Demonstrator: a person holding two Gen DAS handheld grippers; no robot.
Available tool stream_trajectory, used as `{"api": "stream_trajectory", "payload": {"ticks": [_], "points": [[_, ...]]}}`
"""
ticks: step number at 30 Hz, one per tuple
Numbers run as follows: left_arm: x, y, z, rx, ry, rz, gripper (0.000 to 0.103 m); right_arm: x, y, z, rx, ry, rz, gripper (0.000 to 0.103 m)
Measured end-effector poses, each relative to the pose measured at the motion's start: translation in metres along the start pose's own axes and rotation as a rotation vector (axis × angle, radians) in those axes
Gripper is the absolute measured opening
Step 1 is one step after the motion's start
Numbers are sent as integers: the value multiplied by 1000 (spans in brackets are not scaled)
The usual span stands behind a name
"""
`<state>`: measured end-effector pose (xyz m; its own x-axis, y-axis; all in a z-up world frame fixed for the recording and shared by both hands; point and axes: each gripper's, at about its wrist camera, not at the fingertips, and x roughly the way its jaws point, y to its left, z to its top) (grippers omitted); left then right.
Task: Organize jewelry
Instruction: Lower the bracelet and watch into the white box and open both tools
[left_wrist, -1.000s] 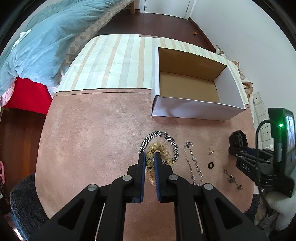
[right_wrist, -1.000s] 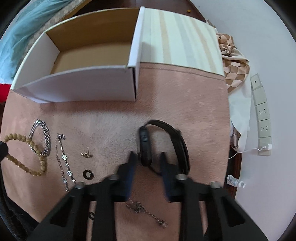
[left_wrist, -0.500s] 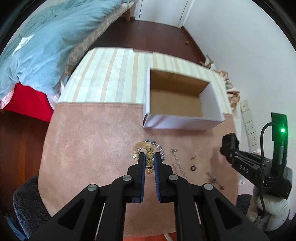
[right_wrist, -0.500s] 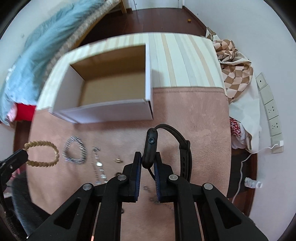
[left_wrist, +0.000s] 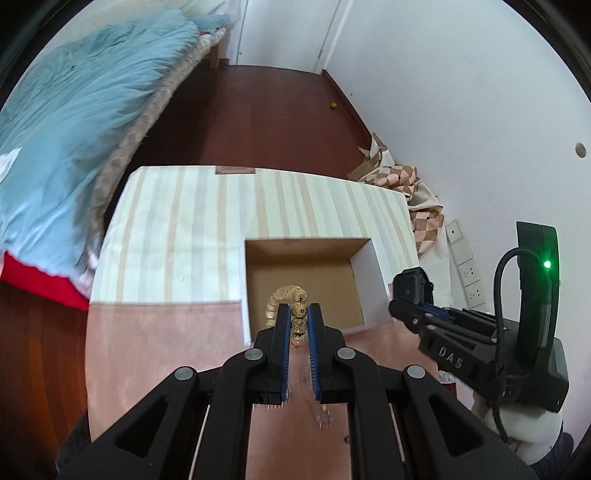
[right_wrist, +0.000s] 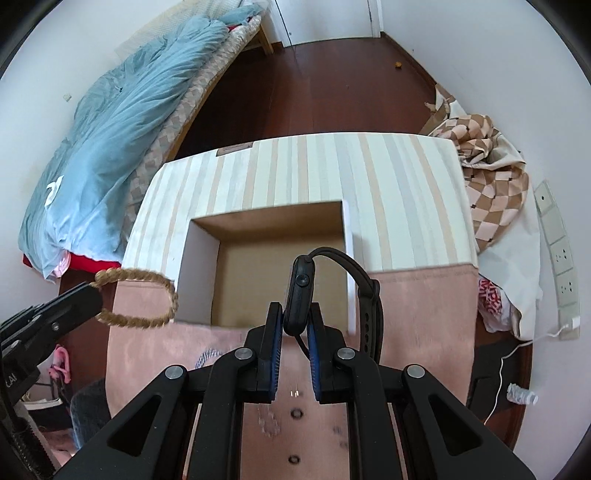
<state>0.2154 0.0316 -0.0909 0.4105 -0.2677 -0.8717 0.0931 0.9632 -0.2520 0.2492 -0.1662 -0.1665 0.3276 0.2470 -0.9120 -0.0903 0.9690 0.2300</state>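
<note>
My left gripper (left_wrist: 298, 314) is shut on a tan bead bracelet (left_wrist: 297, 312) and holds it in the air at the near edge of the open white cardboard box (left_wrist: 364, 258). The bracelet also shows in the right wrist view (right_wrist: 147, 314), hanging from the left gripper (right_wrist: 94, 299) left of the box (right_wrist: 199, 258). My right gripper (right_wrist: 295, 317) is shut on a black smartwatch (right_wrist: 301, 295), its strap looping to the right, above the box's near wall. It shows in the left wrist view (left_wrist: 400, 306) holding the watch (left_wrist: 412, 286) beside the box's right wall.
Small jewelry pieces lie blurred on the pink mat (right_wrist: 413, 317) below my grippers: a silver chain (right_wrist: 205, 358), rings (right_wrist: 295, 413) and an earring. A striped cloth (left_wrist: 177, 229) covers the table's far half. A bed with a blue duvet (left_wrist: 62, 122) stands left, checkered fabric (right_wrist: 487, 192) right.
Both grippers have risen and moved forward toward the box, carrying the bracelet and the watch. The rest of the jewelry stays on the mat, now below and behind the fingertips.
</note>
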Motion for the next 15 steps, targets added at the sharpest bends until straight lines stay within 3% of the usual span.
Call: {"api": "stream_trajectory", "payload": {"ticks": [5,12,14,15], "points": [[29,6,25,-15,39,-33,7,25,2,28,-4,39,-10,14],[64,23,44,-81,125,-7,12,61,2,48,1,148,14,19],[67,26,46,-76,123,37,32,66,3,49,-4,163,11,60],[67,29,46,-74,112,64,57,65,3,48,-1,155,12,67]]}}
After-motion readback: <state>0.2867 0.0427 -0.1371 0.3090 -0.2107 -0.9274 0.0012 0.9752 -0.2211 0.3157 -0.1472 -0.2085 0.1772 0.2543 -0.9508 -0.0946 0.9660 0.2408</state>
